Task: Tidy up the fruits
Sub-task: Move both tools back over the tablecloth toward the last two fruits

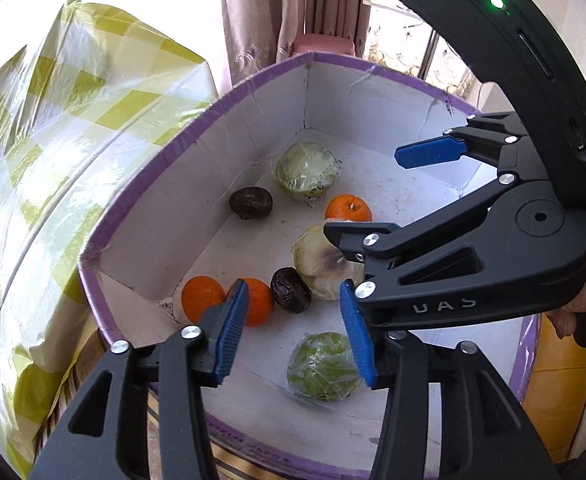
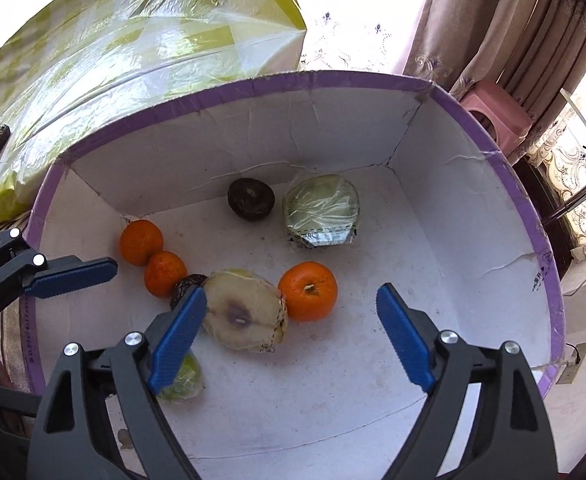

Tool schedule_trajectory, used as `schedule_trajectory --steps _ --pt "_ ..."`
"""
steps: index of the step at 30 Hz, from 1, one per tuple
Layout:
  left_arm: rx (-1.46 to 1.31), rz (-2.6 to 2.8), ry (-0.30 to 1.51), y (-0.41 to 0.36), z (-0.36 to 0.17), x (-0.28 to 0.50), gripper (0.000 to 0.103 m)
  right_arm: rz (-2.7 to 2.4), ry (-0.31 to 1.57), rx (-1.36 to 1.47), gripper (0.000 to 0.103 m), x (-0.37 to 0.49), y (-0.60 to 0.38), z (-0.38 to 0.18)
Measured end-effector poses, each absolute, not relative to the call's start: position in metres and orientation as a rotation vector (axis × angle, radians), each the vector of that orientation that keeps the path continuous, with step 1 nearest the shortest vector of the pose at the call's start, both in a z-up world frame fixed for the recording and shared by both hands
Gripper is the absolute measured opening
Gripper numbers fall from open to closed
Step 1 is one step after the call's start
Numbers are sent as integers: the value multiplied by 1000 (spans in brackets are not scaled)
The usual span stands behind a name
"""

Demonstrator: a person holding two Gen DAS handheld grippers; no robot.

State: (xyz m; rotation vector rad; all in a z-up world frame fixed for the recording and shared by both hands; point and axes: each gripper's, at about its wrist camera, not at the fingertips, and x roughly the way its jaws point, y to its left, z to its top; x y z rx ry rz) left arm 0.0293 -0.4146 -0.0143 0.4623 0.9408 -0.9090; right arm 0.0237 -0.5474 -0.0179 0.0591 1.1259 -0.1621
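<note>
**Both tools hanging open over the fruit box**

The left tool (image 1: 297, 332) is hovering with its jaws apart and nothing between them; the right tool (image 2: 293, 340) is standing wider still, also empty. No earlier view is given, so only that is certain.

The fruit is lying loose on the floor of the white, purple-rimmed box (image 2: 333, 84). In the right wrist view, two oranges (image 2: 141, 242) are touching at left centre, a third orange (image 2: 308, 290) is sitting right of centre against a wrapped pale fruit (image 2: 243, 312), and a wrapped green fruit (image 2: 322, 210) is lying toward the upper middle beside a dark wrinkled fruit (image 2: 250, 199). Another wrapped green fruit (image 1: 320, 366) is showing low in the left wrist view.

The wrapped pieces are probably slippery under film and soft enough to bruise, so a gentle hold across the widest girth seems best. The oranges look firm and liable to roll. The pale fruit is showing its dark end toward the camera, its axis tilted up; the third orange's stem is pointing upward.
</note>
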Motion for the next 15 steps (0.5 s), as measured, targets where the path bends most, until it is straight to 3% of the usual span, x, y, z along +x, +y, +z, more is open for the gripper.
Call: schedule_trajectory --steps 3,15 --pt "393 -912 898 -401 1 34 66 -165 1053 74 93 20 -547 2" --pt "180 -701 755 -308 58 73 78 -146 871 115 94 29 -522 50"
